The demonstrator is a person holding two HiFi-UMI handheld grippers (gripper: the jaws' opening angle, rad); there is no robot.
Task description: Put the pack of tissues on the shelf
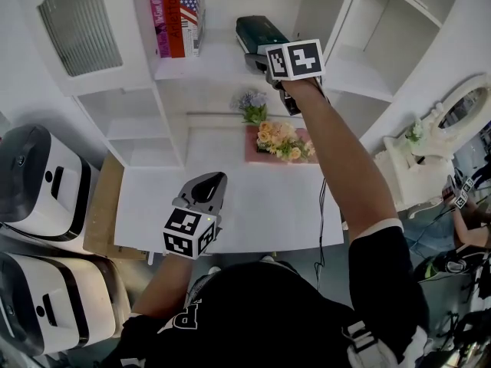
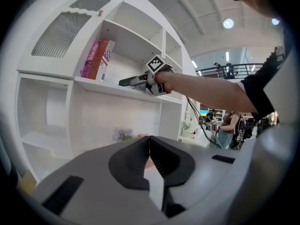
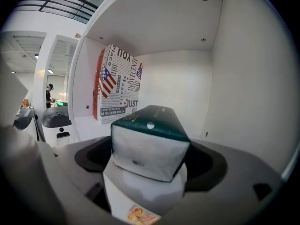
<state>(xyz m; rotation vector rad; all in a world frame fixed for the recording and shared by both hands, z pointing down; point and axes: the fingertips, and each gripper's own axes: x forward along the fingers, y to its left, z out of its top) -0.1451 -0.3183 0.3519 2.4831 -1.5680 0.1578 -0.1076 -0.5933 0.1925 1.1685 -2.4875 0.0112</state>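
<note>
Your right gripper point(image 1: 263, 55) sits at the upper centre of the head view, reached forward on an extended arm into the open compartment of the white shelf point(image 1: 207, 66). Its jaws are clamped on the pack of tissues point(image 3: 150, 146), one jaw on each side of the wrapper (dark green top face, white sides). In the right gripper view the pack fills the centre of the frame and points into the compartment, with the back wall beyond it. No view shows whether its underside touches the shelf board. A row of books point(image 1: 178, 14) stands upright at the left of the same compartment, clear of the pack. Your left gripper point(image 2: 149, 149) sits at the lower centre-left of the head view, over the white table point(image 1: 230, 205). Its jaws are pressed together with nothing between them. A flower arrangement point(image 1: 284, 140) lies on the table at the centre of the head view, below the shelf board and well apart from both grippers.
</note>
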